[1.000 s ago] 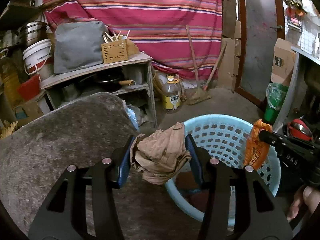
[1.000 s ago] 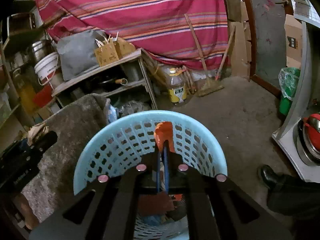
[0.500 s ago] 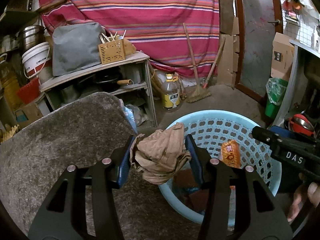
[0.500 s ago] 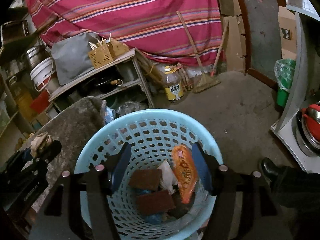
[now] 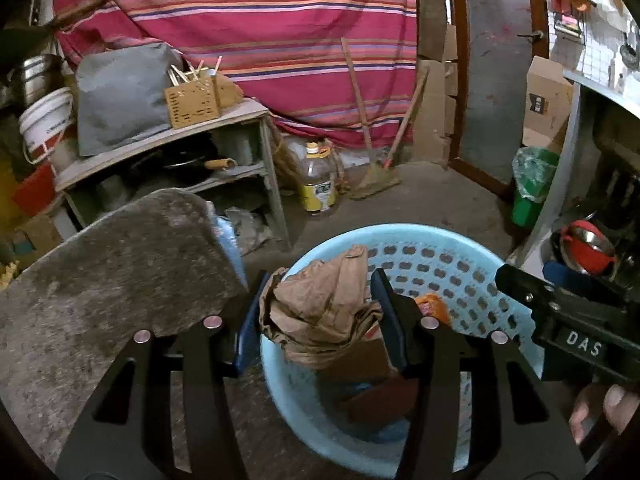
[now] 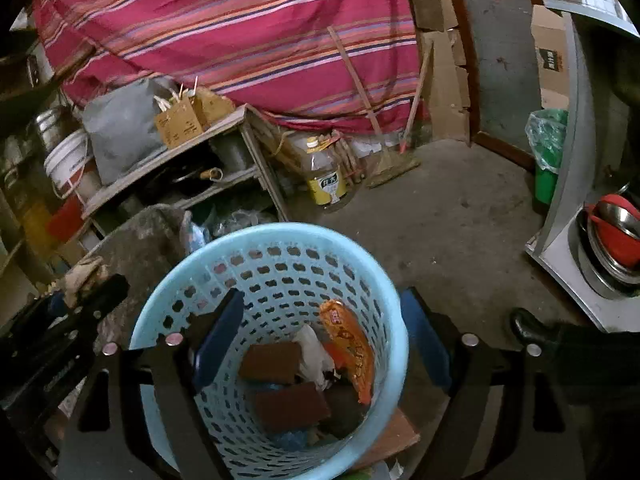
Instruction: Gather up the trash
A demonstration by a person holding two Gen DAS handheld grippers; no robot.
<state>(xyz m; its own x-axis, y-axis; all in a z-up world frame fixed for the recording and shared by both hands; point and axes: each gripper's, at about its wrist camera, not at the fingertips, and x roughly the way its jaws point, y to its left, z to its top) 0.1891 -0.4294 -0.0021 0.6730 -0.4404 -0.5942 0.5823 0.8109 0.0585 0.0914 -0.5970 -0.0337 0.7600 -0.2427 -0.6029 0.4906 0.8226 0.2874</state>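
Your left gripper, lower centre: blue pads clamped on a crumpled brown paper wad, which hangs over the near rim of the light blue perforated basket. Inside the basket: an orange wrapper and dark brown blocks (partly hidden by your finger). Right edge: your right gripper, black, lettered "DAS", over the basket's right rim; its jaws are opening. Left: grey mottled slab. Upper left: wooden shelf. Centre: oil bottle on the floor. Top: striped red cloth.

"DAS" on right gripper
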